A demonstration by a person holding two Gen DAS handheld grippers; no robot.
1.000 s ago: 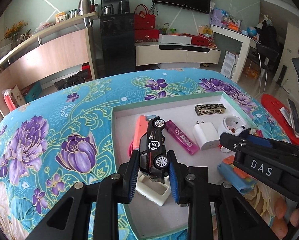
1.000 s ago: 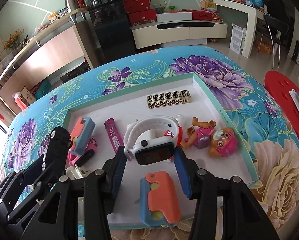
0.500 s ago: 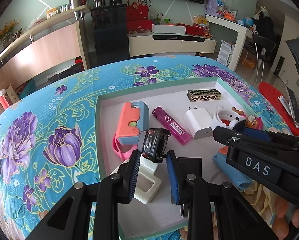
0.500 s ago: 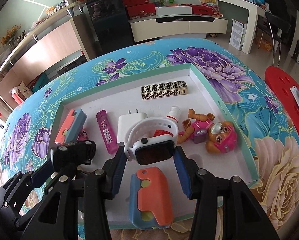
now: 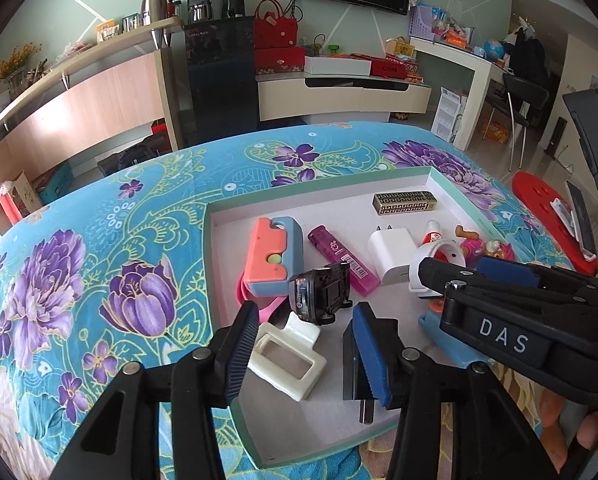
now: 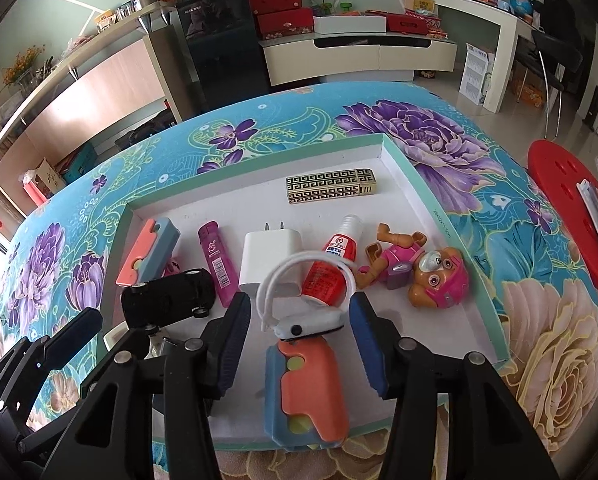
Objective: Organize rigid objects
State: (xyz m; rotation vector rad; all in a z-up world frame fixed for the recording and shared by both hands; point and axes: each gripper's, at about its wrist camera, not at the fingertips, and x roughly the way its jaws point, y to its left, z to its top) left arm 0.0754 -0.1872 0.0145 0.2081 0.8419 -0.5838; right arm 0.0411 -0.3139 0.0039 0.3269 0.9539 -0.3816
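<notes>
Both tools now spread wide, left tool [image 5: 303, 354] released toy car [image 5: 321, 294], right tool [image 6: 299, 344] released watch [image 6: 305, 312], inside tray [image 6: 475, 280]

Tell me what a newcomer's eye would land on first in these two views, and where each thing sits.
First, the floral tablecloth, turquoise with big purple blooms, spread under a shallow white tray of small things. Next, the pink puppy figure lying at the tray's right side, beside a red-and-white glue bottle. In front, the black toy car tipped on its side just beyond the open left gripper, and the white smartwatch between the fingers of the open right gripper.
</notes>
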